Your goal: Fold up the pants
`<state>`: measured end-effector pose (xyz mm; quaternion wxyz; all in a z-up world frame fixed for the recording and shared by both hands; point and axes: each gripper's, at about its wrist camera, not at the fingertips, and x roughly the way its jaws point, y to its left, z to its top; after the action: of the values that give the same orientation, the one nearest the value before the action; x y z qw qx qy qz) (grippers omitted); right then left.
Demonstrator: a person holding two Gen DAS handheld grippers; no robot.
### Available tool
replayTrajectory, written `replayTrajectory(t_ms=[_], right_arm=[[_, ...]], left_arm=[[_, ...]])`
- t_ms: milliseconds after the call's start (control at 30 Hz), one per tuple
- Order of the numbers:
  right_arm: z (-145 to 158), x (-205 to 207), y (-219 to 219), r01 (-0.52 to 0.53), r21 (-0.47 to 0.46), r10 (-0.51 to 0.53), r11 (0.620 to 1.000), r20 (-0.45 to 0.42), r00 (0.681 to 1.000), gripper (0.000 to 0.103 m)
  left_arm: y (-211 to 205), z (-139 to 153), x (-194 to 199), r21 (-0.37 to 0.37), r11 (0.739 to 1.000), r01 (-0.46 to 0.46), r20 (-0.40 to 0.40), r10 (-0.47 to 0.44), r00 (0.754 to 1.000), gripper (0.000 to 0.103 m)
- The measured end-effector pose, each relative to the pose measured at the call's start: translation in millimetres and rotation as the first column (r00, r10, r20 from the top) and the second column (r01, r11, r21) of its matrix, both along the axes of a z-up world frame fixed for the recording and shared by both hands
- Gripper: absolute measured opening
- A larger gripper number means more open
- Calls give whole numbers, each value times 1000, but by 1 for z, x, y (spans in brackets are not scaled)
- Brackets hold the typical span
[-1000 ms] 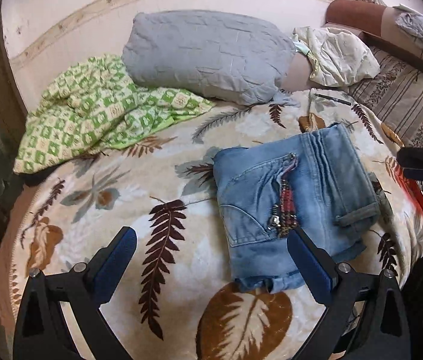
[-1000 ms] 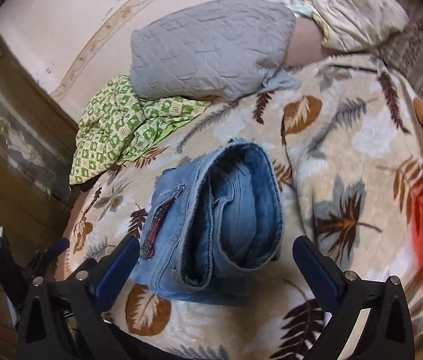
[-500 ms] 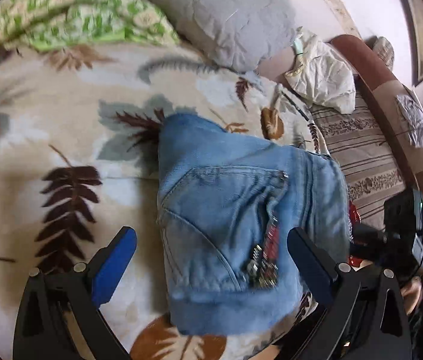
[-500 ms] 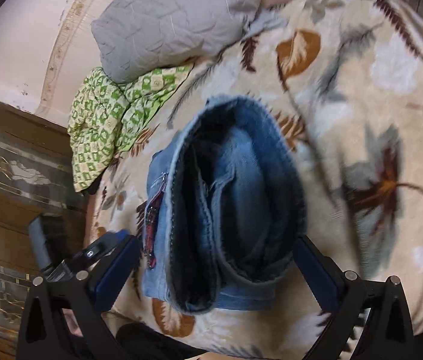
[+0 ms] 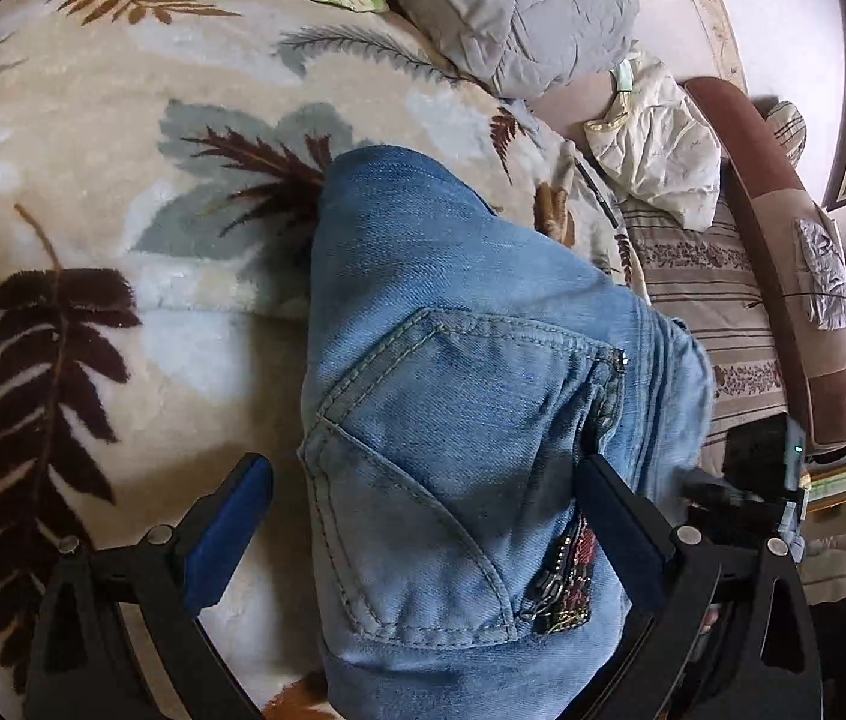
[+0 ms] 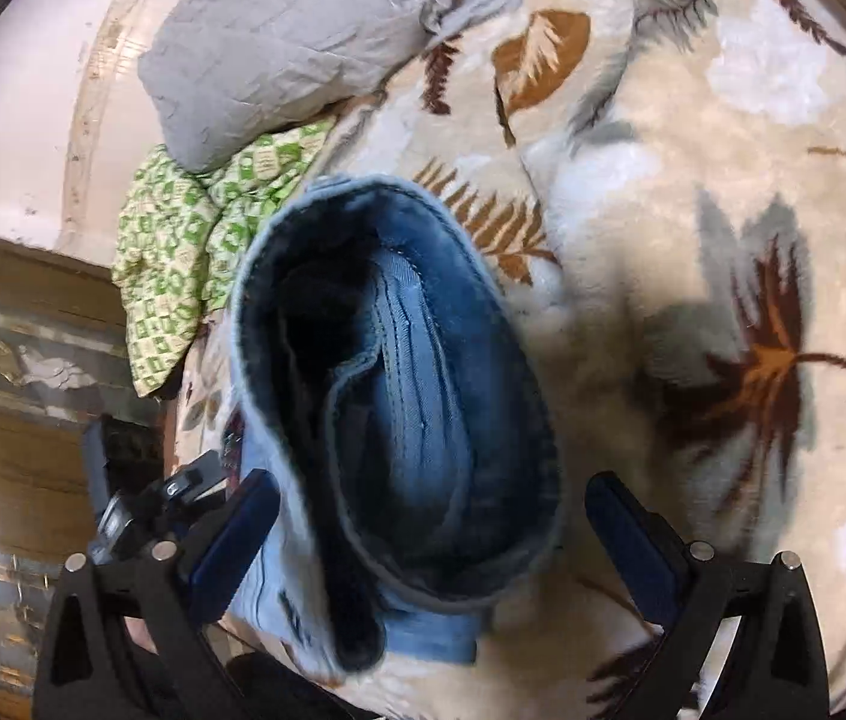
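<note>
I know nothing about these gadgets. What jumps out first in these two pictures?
The folded blue jeans fill the middle of both views, lying on a cream leaf-print blanket. Each gripper's blue-padded fingers stand open on either side of the bundle. A grey pillow lies beyond.

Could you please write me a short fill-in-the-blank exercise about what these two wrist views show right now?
1. The folded jeans lie on a blanket printed with a ____ pattern.
2. The fingers of the left gripper are spread ____ on either side of the jeans.
3. In the right wrist view, the pillow above the jeans is ____ in colour.
4. Next to that pillow lies a cloth checked in white and ____.

Missing words: leaf; open; grey; green
</note>
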<state>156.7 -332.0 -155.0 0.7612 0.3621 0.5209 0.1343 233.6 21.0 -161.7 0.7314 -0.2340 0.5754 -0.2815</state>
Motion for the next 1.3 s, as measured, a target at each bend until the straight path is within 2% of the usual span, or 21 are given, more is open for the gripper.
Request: replayTrajectory(t_ms=[100, 200, 233, 367, 567, 667, 767, 833, 867, 900, 967, 1000, 1067, 1200, 1300], right_arm=[[1, -3, -12, 11, 12, -11, 1000, 13, 1000, 103], [-18, 2, -14, -14, 185, 20, 983, -31, 999, 103], [-21, 3, -12, -23, 200, 30, 980, -35, 999, 103], [-33, 9, 1, -38, 191, 49, 981, -54, 997, 103], [-43, 19, 29, -91, 116, 99, 989, -62, 993, 103], [-44, 25, 40, -102, 156, 111, 982, -51, 992, 103], [-46, 28, 48, -98, 133, 104, 986, -40, 994, 103], [-48, 27, 43, -66, 153, 71, 986, -30, 997, 100], [-50, 25, 40, -50, 160, 55, 986, -29, 998, 93], [-50, 23, 36, -40, 162, 45, 986, -27, 999, 88], [-54, 18, 34, -35, 164, 38, 986, -15, 999, 72], [-53, 16, 35, -40, 161, 41, 986, -4, 999, 68], [-51, 10, 35, -38, 162, 36, 986, 17, 999, 55], [-39, 4, 38, -45, 147, 36, 988, 64, 997, 44], [-20, -5, 39, -66, 132, 50, 989, 121, 991, 40]], left_arm=[[0, -2, 2, -6, 1000, 13, -4, -13, 1000, 100], [-1, -4, 3, -12, 1000, 15, -12, -15, 1000, 100], [0, -5, 3, -15, 1000, 15, -12, -15, 1000, 100], [2, -8, 3, -33, 999, 12, -25, -13, 1000, 100], [2, -11, 1, -41, 999, 1, -29, -2, 1000, 100], [4, -12, -2, -42, 999, -15, -22, 14, 1000, 100], [5, -12, -4, -38, 999, -30, -13, 29, 999, 100], [7, -12, -3, -32, 999, -41, -16, 40, 999, 92], [10, -12, -5, -34, 999, -43, -16, 42, 999, 87], [11, -13, -5, -47, 998, -40, -18, 39, 999, 71], [10, -13, -7, -51, 998, -42, -19, 41, 999, 66], [8, -13, -9, -39, 998, -40, -13, 39, 999, 60], [5, -11, -12, -11, 999, -44, 9, 44, 999, 55], [6, 0, -19, 3, 998, -64, 46, 64, 997, 38], [6, 16, -24, -1, 998, -60, 84, 60, 995, 32]])
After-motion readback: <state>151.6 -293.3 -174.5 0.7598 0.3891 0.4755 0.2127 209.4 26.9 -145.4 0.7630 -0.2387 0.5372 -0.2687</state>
